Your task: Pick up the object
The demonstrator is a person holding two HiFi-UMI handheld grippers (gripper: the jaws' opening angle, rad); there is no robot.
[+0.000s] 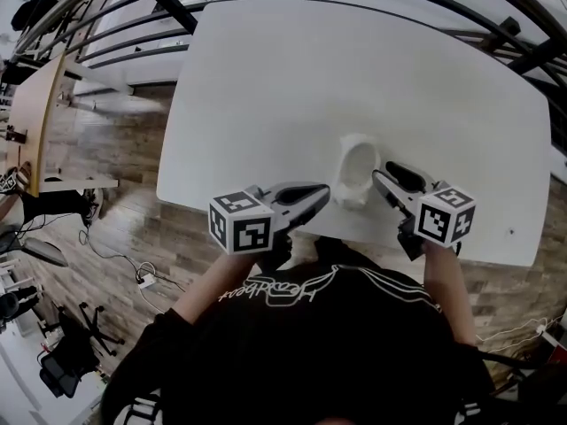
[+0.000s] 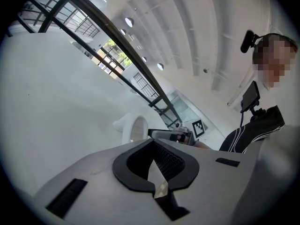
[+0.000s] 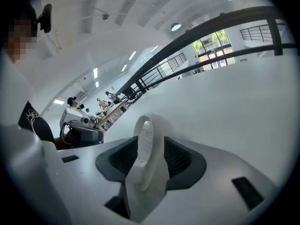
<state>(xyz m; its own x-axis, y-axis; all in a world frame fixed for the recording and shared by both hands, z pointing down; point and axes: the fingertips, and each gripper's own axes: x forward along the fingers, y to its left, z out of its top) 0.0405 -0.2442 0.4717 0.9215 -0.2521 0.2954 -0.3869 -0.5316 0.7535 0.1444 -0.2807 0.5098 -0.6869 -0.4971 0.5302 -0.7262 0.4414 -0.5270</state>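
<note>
Right fingers (image 3: 179, 159) flank white object (image 3: 145, 165); head view: merely beside.

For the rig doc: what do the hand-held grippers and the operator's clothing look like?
Both alike: left hand-held gripper and right hand-held gripper have pale grey bodies, tapering jaws lined with black ribbed pads, and a white cube with black square markers at the rear. No cables visible. The person wears a black top with white line print.
</note>
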